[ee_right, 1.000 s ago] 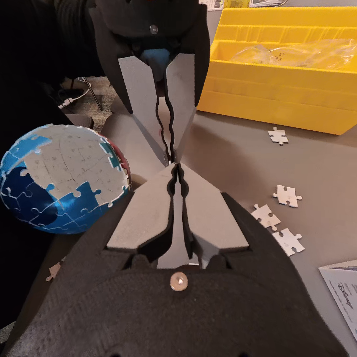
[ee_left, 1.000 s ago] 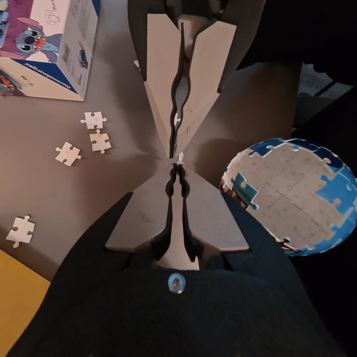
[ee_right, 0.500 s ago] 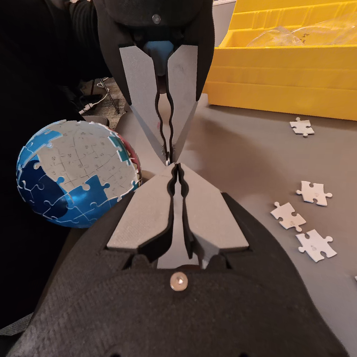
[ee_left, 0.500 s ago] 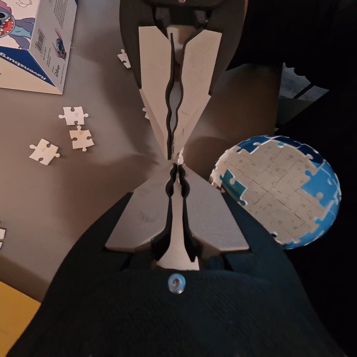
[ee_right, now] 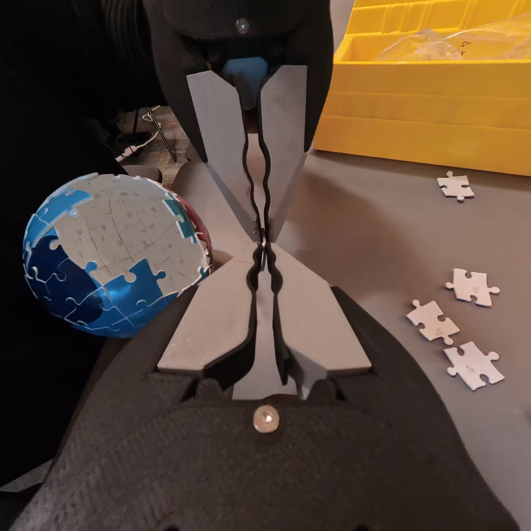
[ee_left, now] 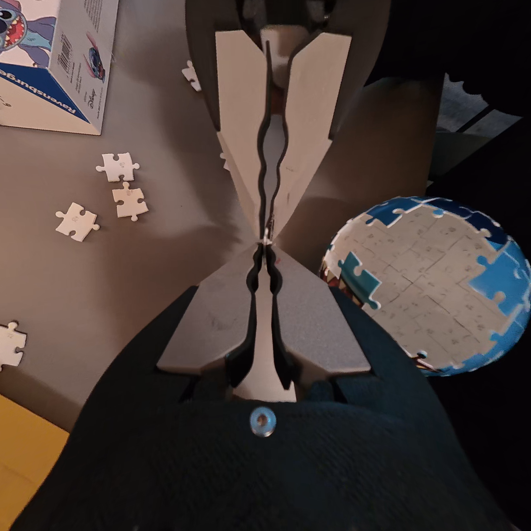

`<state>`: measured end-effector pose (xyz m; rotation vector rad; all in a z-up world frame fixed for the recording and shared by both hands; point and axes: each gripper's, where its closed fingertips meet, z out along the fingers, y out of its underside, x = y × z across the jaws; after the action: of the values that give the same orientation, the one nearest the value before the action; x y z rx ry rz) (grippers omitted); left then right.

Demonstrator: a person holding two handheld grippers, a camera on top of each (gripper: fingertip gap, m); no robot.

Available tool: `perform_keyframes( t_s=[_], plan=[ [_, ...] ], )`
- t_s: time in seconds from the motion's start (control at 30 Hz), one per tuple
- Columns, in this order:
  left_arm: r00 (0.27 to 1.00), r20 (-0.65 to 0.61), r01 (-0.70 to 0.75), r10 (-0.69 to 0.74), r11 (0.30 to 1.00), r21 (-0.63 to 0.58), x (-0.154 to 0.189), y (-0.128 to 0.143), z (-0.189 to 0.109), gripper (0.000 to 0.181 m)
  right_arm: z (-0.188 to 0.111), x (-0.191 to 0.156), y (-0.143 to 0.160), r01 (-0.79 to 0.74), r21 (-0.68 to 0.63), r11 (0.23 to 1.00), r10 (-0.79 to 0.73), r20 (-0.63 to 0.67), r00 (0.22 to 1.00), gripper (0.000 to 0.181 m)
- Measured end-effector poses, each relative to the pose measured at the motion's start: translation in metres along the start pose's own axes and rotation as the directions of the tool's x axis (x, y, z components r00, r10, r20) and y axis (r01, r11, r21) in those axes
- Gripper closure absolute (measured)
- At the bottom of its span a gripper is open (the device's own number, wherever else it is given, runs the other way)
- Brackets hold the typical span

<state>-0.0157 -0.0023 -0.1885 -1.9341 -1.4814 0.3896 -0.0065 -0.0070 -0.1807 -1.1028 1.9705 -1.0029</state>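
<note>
My left gripper [ee_left: 263, 247] and my right gripper [ee_right: 263, 250] meet tip to tip above the grey table [ee_left: 86, 273]. A small white puzzle piece [ee_left: 267, 233], seen edge-on, is pinched where the tips meet; it also shows as a thin sliver in the right wrist view [ee_right: 263, 244]. Both pairs of jaws are closed on it. In the left wrist view the right gripper [ee_left: 267, 230] comes in from the top. In the right wrist view the left gripper [ee_right: 263, 230] does the same. A partly built blue and white puzzle ball [ee_left: 431, 287] [ee_right: 115, 258] sits beside the tips at the table's edge; its support is hidden.
Several loose white puzzle pieces [ee_left: 119, 166] [ee_right: 471, 287] lie face down on the table. A puzzle box with a cartoon picture [ee_left: 57, 57] stands at the far left. A yellow bin [ee_right: 431, 100] holding clear bags stands behind. Dark clothing fills the space beyond the table edge. The tips of both grippers are at nearly the same place.
Both grippers have stayed tip to tip on the piece and drifted together a little. The box, bin and loose pieces have shifted slightly in both views.
</note>
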Motion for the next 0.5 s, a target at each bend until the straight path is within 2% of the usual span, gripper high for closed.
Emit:
perform_keyframes(
  t_s=[0.13, 0.5],
  plan=[
    [1.000, -0.002, 0.002, -0.002, 1.000, -0.003, 0.0009, 0.0006, 0.0010, 0.181, -0.0006, 0.0009, 0.0011, 0.018, -0.007, 1.000, -0.018, -0.017, 1.000, 0.181],
    [1.000, -0.023, 0.000, 0.000, 1.000, 0.000, 0.0084, 0.0021, -0.0008, 0.181, 0.0010, -0.0087, 0.0064, 0.019, -0.026, 0.999, -0.018, 0.037, 0.999, 0.181]
  ],
)
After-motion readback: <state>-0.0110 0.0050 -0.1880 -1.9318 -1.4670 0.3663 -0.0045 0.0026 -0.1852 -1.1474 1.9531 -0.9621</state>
